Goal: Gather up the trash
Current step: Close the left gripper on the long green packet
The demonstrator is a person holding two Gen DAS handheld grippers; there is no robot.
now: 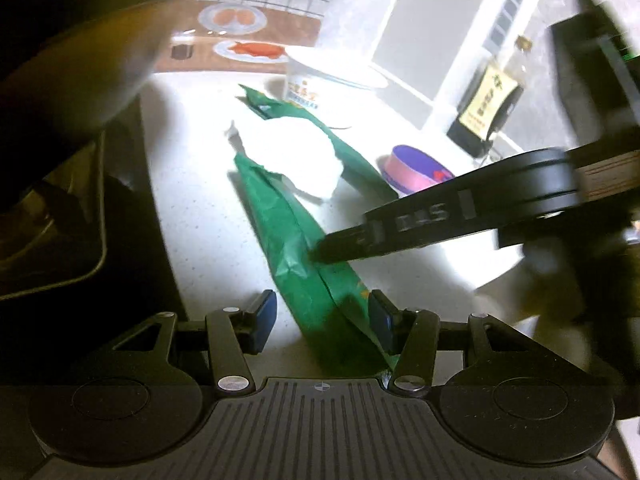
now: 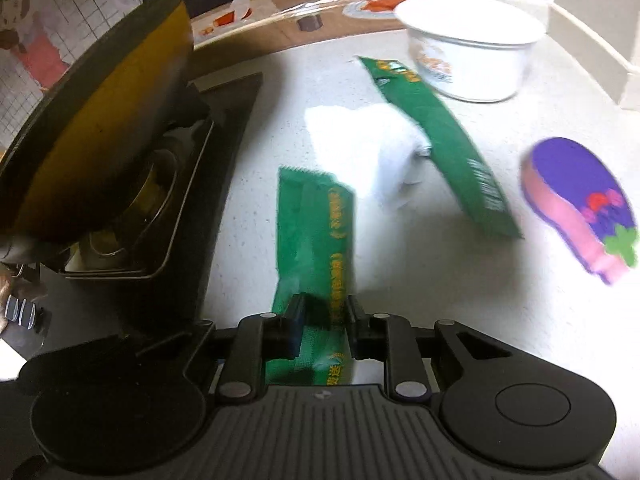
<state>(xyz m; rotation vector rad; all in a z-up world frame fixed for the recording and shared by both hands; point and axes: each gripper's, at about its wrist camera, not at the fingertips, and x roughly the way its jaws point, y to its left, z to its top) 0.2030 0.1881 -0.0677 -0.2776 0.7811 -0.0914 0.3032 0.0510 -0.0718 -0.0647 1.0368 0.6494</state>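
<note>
White speckled countertop [image 2: 460,312] fills both my views, backed by a cartoon kitchen mural with painted plates of food. To my left a dark pan [image 2: 100,120] sits on a black stove [image 2: 224,184].

Writing is scarce and blurred. The near green wrapper [image 2: 316,220] carries yellow characters I cannot read, and the second green wrapper [image 2: 448,140] has print at its end that I cannot make out either. A dark bottle [image 1: 486,110] by the wall wears a yellow label with black characters, also illegible. The white paper bowl [image 2: 472,60] has an orange printed picture on its side; what is in it, I cannot tell. A crumpled white tissue [image 2: 368,148] lies between the two wrappers, and a purple and pink sponge [image 2: 576,208] sits off to the right.

My right gripper [image 2: 322,320] has its fingers drawn narrow on the near wrapper's lower end, pads pressing it from both sides. My left gripper [image 1: 322,318] stands wide around the same wrapper; its right pad looks close against the wrapper, its left pad clear of it.
</note>
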